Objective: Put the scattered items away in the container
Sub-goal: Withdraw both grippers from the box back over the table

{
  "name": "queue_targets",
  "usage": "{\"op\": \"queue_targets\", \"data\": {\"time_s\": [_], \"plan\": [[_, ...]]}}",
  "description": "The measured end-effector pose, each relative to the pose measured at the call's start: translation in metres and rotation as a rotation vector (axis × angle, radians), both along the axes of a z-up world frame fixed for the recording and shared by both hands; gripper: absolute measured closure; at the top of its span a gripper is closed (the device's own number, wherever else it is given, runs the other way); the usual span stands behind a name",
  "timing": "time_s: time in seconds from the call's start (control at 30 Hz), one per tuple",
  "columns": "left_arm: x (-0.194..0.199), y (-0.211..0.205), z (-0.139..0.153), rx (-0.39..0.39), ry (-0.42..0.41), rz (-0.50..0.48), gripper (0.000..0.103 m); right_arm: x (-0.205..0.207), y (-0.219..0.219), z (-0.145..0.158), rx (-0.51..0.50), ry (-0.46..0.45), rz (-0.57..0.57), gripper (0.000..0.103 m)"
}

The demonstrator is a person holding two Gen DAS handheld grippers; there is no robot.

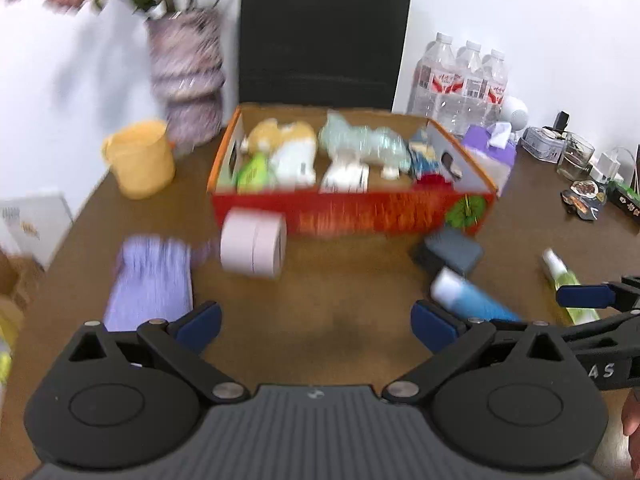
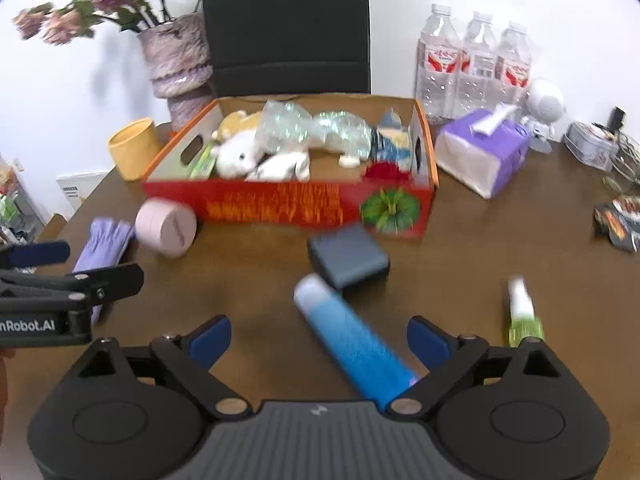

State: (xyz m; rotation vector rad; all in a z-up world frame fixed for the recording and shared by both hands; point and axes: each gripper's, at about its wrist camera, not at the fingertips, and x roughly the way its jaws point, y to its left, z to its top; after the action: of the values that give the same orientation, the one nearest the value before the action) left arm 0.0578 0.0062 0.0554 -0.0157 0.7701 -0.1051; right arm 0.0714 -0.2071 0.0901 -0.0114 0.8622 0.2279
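A red cardboard box [image 1: 352, 212] [image 2: 280, 204] holds plush toys and crumpled plastic. On the table in front of it lie a pink tape roll [image 1: 253, 247] [image 2: 166, 227], purple gloves [image 1: 150, 282] [image 2: 105, 245], a dark grey case [image 1: 452, 251] [image 2: 349, 258], a blue tube [image 1: 470, 297] [image 2: 354, 340] and a green spray bottle [image 1: 568, 286] [image 2: 523, 314]. My left gripper [image 1: 316, 326] is open and empty over bare table. My right gripper [image 2: 319, 340] is open, with the blue tube lying between its fingers.
A yellow cup [image 1: 140, 158] and a vase of flowers [image 2: 176, 56] stand left of the box. Water bottles [image 2: 474, 64], a purple tissue pack [image 2: 482, 152], glass jars and snack packets [image 2: 618, 220] sit at the right. A black chair [image 2: 286, 24] is behind.
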Motion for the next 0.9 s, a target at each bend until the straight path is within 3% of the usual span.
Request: {"op": "queue_targets", "data": {"time_s": [0.17,0.3,0.5,0.67,0.9], "plan": [[-0.059,0.005,-0.036,0.006,-0.067,0.038,0.000,-0.058,-0.005,-0.034,0.011,-0.061,-0.028,0.008],[-0.070,0.004,-0.049,0.029,-0.073,0.054,0.000,-0.086,-0.002,-0.056,0.032,-0.114,-0.026,0.008],[-0.078,-0.002,-0.065,0.066,-0.080,0.053,0.000,-0.100,-0.002,-0.079,0.015,-0.156,-0.094,0.007],[-0.084,-0.007,-0.078,0.096,-0.086,0.052,0.000,-0.103,-0.001,-0.085,-0.041,-0.171,-0.135,0.000],[-0.082,-0.004,-0.081,0.063,-0.070,0.062,0.000,-0.100,0.000,-0.087,-0.044,-0.168,-0.128,0.000]]}}
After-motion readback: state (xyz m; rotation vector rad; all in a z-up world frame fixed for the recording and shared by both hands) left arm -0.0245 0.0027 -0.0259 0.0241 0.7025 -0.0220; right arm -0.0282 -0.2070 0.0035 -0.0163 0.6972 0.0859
